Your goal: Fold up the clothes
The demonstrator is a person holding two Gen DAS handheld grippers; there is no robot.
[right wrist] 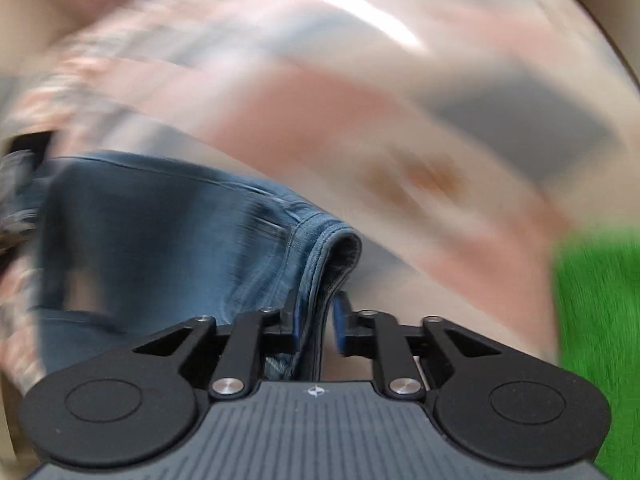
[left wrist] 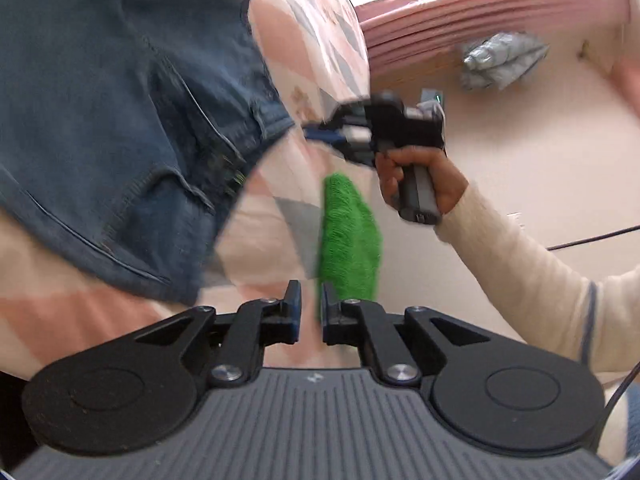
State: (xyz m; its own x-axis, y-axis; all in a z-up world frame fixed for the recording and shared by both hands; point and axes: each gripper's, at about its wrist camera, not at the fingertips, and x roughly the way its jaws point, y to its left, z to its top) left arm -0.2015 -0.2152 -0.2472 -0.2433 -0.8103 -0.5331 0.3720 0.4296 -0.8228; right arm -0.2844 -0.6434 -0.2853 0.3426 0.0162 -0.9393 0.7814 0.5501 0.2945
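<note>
Left wrist view: your left gripper (left wrist: 311, 312) has its jaws nearly closed, with nothing between them. Just past them a green towel (left wrist: 348, 240) lies on the pink bed (left wrist: 280, 216). Jeans (left wrist: 120, 120) lie to its left. Your right hand (left wrist: 416, 184) holds the right gripper (left wrist: 320, 130) farther off. Right wrist view, blurry: that gripper's narrow jaws have the jeans' thick edge between them.

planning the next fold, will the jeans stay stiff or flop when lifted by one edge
Probably floppy: the jeans drape and crease where the right gripper pinches their hem. The thick seams suggest they are fairly heavy, so the free part would likely sag onto the quilt.
</note>
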